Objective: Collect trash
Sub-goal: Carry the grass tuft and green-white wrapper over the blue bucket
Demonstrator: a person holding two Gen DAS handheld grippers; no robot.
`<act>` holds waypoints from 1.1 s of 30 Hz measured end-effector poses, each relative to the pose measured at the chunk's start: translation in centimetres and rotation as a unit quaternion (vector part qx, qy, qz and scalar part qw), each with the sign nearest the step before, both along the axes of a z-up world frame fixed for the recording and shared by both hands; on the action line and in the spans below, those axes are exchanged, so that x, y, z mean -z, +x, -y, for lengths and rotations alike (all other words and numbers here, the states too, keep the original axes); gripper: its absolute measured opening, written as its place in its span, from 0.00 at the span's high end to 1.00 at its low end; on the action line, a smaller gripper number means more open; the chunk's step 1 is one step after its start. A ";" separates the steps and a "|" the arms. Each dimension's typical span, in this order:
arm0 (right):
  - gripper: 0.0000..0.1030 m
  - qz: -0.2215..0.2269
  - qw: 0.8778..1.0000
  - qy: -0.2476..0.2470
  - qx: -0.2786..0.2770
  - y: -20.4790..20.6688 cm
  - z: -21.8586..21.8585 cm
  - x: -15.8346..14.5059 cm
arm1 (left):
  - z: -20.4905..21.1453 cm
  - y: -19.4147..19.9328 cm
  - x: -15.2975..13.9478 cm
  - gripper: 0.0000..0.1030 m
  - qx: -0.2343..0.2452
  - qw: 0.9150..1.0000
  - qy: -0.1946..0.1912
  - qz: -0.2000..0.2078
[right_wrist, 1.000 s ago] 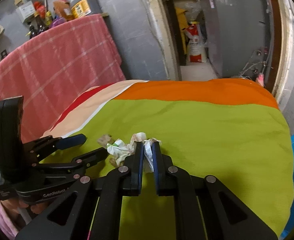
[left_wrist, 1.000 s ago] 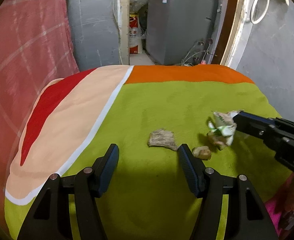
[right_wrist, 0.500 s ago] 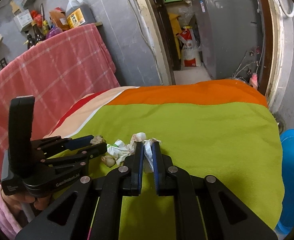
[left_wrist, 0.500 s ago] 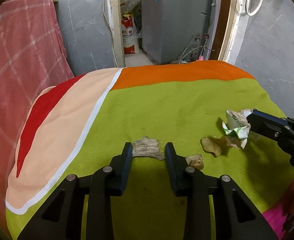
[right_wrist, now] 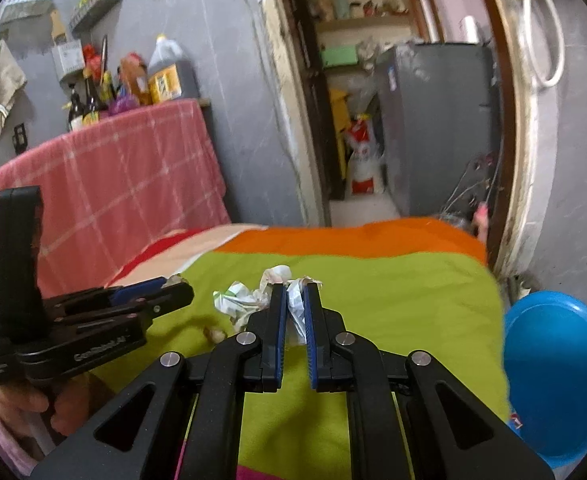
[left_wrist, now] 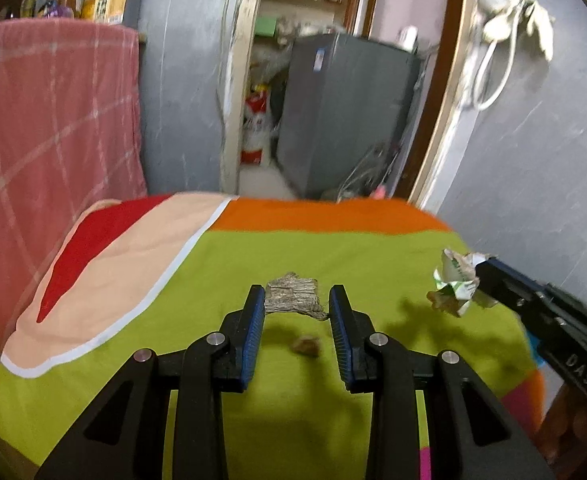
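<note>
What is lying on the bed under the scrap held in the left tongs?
Under the grey-brown scrap clamped in the left tongs, the green cover shows one small brownish crumb and shadows. The tongs' arms hide the cover nearer the camera.

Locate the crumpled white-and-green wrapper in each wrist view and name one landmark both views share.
Left wrist view: the crumpled wrapper is at the right edge, pinched at the tip of the right claw, above the green cloth.
Right wrist view: the wrapper is at centre, clamped between the right claw's fingers.
Shared landmark: the grey appliance beyond the doorway.
</note>
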State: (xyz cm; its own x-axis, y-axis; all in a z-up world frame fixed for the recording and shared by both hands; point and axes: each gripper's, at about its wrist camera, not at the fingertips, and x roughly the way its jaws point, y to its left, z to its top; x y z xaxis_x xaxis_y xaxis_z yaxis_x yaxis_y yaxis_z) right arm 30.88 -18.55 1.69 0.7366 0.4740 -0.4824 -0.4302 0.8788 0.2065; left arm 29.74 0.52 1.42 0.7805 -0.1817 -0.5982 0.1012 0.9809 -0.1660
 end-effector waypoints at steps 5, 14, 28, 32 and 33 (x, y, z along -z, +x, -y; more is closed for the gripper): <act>0.93 0.038 0.999 0.017 0.036 -1.8 2.7 -1.5 | 2.4 -0.8 -1.8 0.73 0.011 0.999 -0.015 0.037; 0.93 0.089 0.990 0.023 0.108 -4.4 8.7 -3.5 | 8.1 -1.5 -4.1 0.73 0.041 0.995 -0.034 0.080; 0.93 0.130 0.969 0.000 0.211 -6.7 18.2 -3.6 | 19.7 -1.1 -4.7 0.73 0.107 0.987 -0.041 0.112; 0.93 0.122 0.965 0.006 0.234 -6.4 20.8 -2.7 | 22.3 -0.1 -4.2 0.73 0.123 0.986 -0.035 0.108; 0.93 0.120 0.964 0.008 0.237 -6.4 21.1 -2.6 | 22.7 0.1 -4.0 0.73 0.126 0.986 -0.034 0.107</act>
State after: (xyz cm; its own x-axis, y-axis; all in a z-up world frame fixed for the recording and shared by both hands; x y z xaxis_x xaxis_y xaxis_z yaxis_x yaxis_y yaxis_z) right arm 24.52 -39.69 4.31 0.9620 0.0630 -0.2656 -0.0186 0.9859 0.1665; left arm 29.79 -22.22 5.46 0.8125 -0.4207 -0.4035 0.3806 0.9072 -0.1795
